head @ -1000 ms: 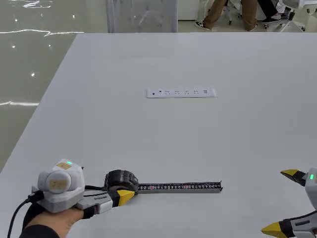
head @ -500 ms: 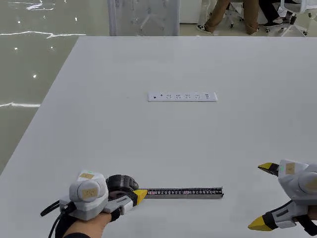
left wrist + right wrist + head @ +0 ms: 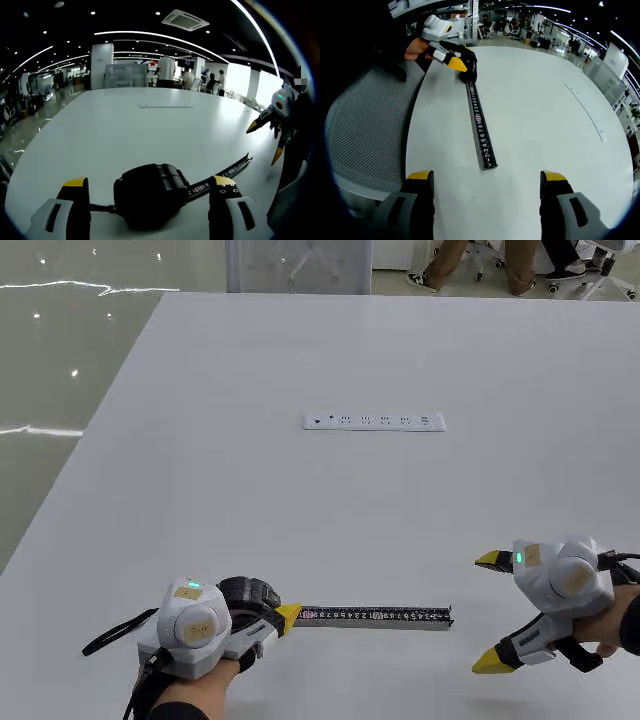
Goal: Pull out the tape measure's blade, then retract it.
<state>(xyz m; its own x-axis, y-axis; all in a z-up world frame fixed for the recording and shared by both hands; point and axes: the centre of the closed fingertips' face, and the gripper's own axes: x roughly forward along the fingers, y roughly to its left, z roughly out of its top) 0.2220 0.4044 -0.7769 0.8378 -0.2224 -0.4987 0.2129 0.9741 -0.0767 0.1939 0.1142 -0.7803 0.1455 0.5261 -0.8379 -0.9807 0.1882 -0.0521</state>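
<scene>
While the tape measure (image 3: 250,600) sits near the tabletop's (image 3: 350,510) front left corner, between the left hand-held gripper's (image 3: 150,182) parted jaws, its blade (image 3: 375,616) lies stretched rightward. To retract cleanly, the right hand-held gripper (image 3: 489,609), jaws wide apart just past the tip, should probably guide it back slowly.

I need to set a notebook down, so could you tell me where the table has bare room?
Bare table between the power strip and the blade, also beyond the strip. Crowded near edge: tape measure, left gripper, right gripper.
</scene>
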